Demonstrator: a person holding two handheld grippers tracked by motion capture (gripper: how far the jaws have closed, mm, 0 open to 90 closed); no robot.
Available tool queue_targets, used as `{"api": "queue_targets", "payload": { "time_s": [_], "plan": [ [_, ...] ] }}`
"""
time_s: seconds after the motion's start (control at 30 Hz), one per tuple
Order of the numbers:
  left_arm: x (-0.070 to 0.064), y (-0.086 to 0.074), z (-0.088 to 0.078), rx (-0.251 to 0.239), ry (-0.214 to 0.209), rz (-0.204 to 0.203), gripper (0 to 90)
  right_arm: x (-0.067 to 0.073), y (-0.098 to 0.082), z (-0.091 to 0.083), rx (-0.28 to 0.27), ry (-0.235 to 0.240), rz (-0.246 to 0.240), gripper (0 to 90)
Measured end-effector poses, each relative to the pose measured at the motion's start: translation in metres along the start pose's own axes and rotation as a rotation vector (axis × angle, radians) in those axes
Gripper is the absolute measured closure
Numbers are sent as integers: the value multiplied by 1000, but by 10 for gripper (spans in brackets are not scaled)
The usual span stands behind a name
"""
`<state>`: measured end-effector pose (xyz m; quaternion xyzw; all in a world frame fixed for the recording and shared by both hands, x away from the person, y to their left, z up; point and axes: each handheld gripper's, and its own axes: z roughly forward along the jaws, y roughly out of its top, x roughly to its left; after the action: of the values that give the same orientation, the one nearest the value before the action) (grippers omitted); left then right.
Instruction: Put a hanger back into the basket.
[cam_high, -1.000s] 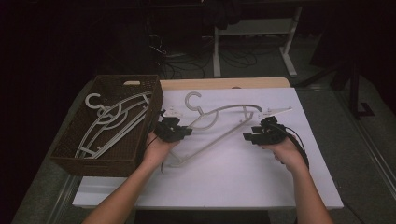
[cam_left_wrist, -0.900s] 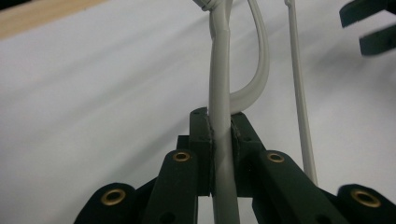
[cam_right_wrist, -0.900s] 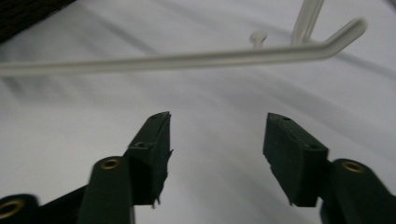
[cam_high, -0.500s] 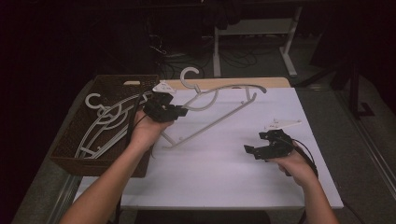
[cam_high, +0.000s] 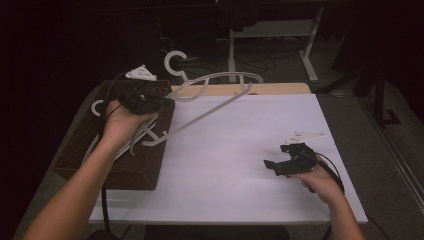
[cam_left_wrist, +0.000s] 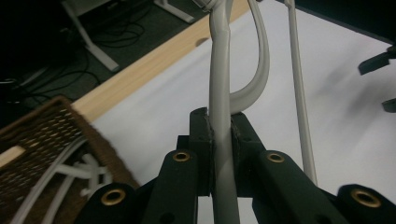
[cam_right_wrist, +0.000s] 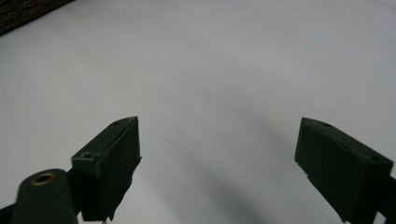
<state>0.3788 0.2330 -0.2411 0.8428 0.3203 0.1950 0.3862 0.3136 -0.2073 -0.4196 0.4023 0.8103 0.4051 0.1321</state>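
A pale grey plastic hanger (cam_high: 200, 117) hangs in the air, slanting from the wicker basket's (cam_high: 75, 160) right rim up over the table's far left. My left gripper (cam_high: 160, 100) is shut on it near its left end. In the left gripper view the pads clamp the hanger's arm (cam_left_wrist: 219, 93) at the left gripper (cam_left_wrist: 221, 130). My right gripper (cam_high: 272, 167) rests low over the white table top (cam_high: 225, 165) at the near right. Its jaws have just been opening and stand wide apart with nothing between them, as the right gripper view shows at the right gripper (cam_right_wrist: 217, 154).
Several more white hangers (cam_high: 100, 107) lie inside the basket at the table's left edge. A wooden strip (cam_high: 280, 89) runs along the table's far edge. Beyond it are desk legs (cam_high: 232, 50) and cables on a dark floor.
My left hand has lifted the hanger up and to the left, toward the basket. The right gripper has let go of the hanger's right end, opened, and drawn back to the near right.
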Motion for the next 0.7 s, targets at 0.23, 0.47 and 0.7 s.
{"api": "queue_targets", "payload": {
  "time_s": [0.23, 0.47, 0.7],
  "plan": [
    [34, -21, -33, -12, 56, -24, 819, 1, 1, 1, 4, -2, -2, 136],
    [76, -55, -57, 5, 144, -56, 819, 1, 0, 4, 13, -4, -5, 136],
    [114, -93, -72, 20, 202, -85, 819, 0, 0, 4, 22, -12, -3, 137]
  ]
}}
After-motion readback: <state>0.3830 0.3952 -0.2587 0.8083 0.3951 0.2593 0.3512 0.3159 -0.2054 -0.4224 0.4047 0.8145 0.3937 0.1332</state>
